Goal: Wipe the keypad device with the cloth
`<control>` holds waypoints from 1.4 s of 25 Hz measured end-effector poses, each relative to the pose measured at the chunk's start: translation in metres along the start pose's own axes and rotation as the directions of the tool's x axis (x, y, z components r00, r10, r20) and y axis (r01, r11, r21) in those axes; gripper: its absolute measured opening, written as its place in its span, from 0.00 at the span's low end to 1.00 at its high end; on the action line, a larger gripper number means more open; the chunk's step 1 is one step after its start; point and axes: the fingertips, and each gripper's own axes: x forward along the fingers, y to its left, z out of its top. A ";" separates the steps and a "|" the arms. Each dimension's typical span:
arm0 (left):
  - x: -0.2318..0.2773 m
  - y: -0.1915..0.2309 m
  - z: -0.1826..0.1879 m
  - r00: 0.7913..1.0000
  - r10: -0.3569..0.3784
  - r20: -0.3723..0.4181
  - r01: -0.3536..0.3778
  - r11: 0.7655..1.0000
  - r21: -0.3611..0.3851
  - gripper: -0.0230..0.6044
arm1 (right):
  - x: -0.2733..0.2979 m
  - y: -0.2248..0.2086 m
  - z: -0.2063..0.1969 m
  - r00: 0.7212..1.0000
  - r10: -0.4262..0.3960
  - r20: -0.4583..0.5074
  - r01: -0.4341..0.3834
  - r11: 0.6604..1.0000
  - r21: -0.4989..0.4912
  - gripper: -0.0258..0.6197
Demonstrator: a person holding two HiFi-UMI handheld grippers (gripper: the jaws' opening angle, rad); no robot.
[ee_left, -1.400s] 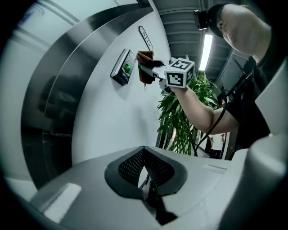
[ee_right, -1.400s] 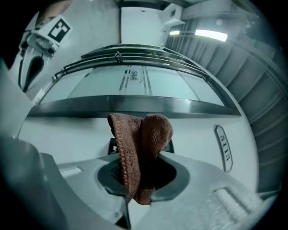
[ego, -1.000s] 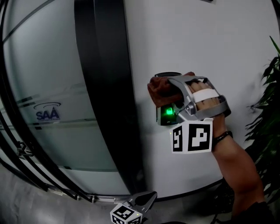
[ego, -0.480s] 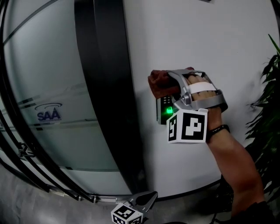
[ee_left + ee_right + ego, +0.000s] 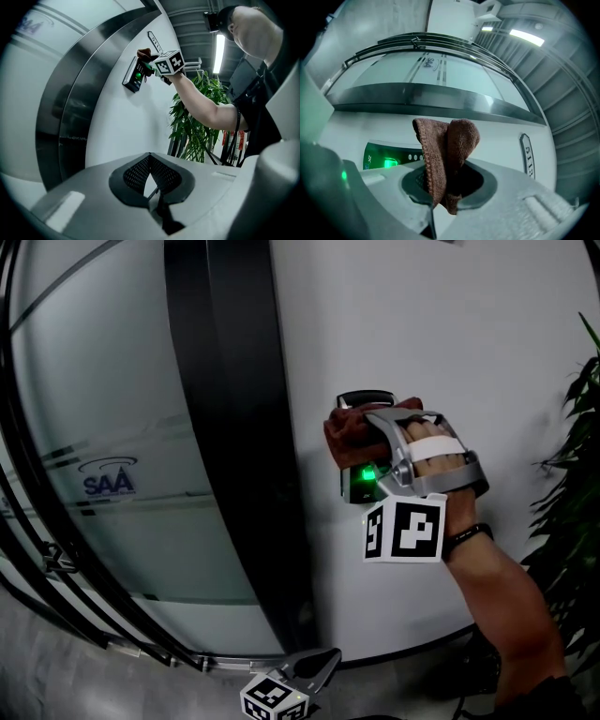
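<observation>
The keypad device [image 5: 359,486] is a small dark box with a green light, fixed on the white wall; it also shows in the left gripper view [image 5: 133,77] and the right gripper view [image 5: 389,159]. A brown cloth [image 5: 349,430] is pressed against the upper part of the device, with my right gripper [image 5: 367,442] shut on it. In the right gripper view the cloth [image 5: 445,157] sticks up folded from between the closed jaws. My left gripper [image 5: 309,673] hangs low near the floor, away from the wall, its jaws closed on nothing [image 5: 152,197].
A curved glass door with a logo [image 5: 108,486] and a dark metal frame [image 5: 234,446] stands left of the keypad. A green plant [image 5: 577,474] grows at the right. A small number plate [image 5: 526,154] is on the wall beyond the device.
My right gripper with the cloth rose slightly on the device half a second ago, then came back down a little. The left gripper has stayed in place.
</observation>
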 end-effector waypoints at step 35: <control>-0.001 0.001 -0.006 1.000 0.009 -0.004 -0.009 1.000 0.005 0.06 | -0.028 0.086 -0.005 0.991 0.131 0.003 -0.131 0.990 0.045 0.13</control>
